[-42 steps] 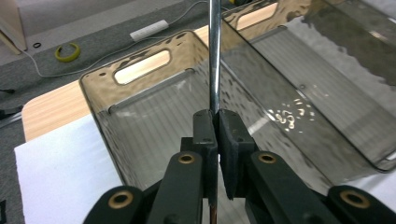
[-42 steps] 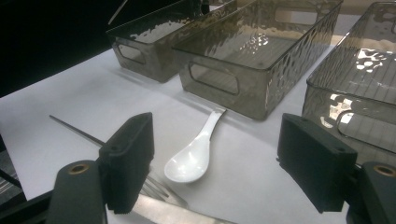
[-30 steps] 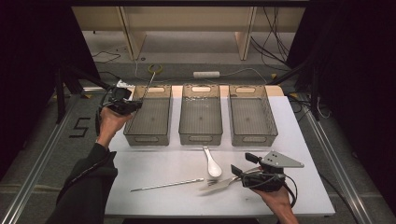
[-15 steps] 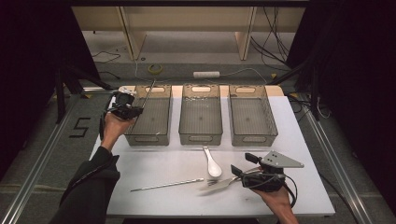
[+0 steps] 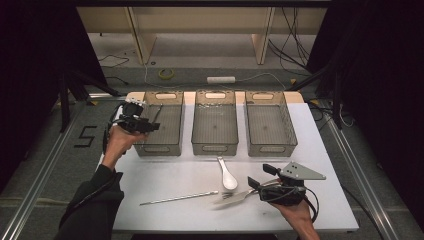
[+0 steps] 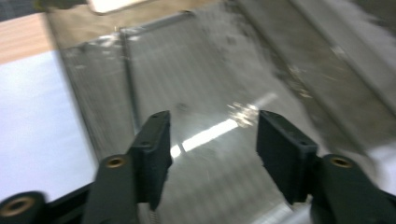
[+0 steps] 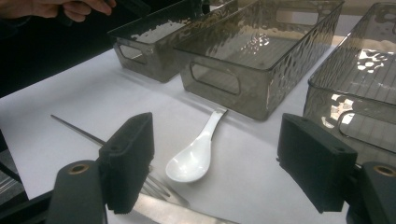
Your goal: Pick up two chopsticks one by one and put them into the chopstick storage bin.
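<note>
White tabletop [image 5: 190, 220], grey floor [image 5: 45, 165], wooden shelving [image 5: 200, 30] behind, left tongs [image 6: 212, 135] just spread, right tongs [image 7: 217, 161] spread.

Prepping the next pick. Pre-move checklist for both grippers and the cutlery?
1. Left gripper released: ok, jaws have just been opening, nothing pressed between them.
2. Left gripper over left bin: ok.
3. Dropped item settled in bin: cannot tell, blurred bright streak.
4. Right gripper open: ok.
5. Fork centred between right jaws: not ok, tines sit by one jaw.
6. White spoon lying free on table: ok.
</note>
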The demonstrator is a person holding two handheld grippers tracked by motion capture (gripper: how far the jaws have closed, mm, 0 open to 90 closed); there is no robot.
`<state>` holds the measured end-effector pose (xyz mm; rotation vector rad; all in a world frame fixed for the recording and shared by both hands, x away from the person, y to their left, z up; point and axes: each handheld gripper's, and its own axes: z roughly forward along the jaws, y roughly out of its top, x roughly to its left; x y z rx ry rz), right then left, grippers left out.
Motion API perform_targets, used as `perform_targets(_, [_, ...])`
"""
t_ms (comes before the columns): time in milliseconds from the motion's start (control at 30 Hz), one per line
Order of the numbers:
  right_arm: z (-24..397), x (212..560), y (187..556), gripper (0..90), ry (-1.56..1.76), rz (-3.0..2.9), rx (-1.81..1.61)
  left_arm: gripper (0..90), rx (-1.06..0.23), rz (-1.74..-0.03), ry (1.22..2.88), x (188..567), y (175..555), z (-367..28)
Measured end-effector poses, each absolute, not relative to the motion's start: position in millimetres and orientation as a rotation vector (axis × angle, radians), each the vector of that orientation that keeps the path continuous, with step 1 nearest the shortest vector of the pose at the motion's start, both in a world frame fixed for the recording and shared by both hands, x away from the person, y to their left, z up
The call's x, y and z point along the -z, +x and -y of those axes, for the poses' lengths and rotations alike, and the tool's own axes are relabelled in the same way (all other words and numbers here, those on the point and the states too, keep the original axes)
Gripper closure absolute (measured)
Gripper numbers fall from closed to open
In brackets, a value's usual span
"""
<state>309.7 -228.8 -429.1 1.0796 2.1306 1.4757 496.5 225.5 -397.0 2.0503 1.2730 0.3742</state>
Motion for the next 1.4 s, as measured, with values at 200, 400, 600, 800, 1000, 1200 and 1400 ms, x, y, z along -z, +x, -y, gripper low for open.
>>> perform_targets(200, [228, 428, 309, 28.2, 1.066, -2.137, -1.478, 31.2, -0.321, -1.165, 2.114, 382, 473, -215])
perform_targets(400, [228, 428, 309, 28.1, 1.065, -2.141, -1.478, 26.8, -0.274, -1.038, 2.225, 375, 447, -190])
perform_targets(600, [228, 428, 309, 28.1, 1.066, -2.138, -1.478, 24.7, -0.223, -0.939, 2.350, 379, 425, -166])
perform_targets(800, [228, 428, 309, 28.1, 1.065, -2.144, -1.473, 23.6, -0.196, -0.902, 2.411, 390, 409, -157])
perform_targets(1000, [228, 429, 309, 28.1, 1.068, -2.143, -1.471, 23.8, -0.166, -0.872, 2.458, 399, 400, -151])
perform_targets(1200, [228, 429, 309, 28.0, 1.068, -2.144, -1.474, 24.5, -0.149, -0.862, 2.526, 411, 393, -145])
perform_targets(1400, [228, 429, 310, 27.7, 1.070, -2.144, -1.473, 24.1, -0.114, -0.823, 2.579, 419, 387, -139])
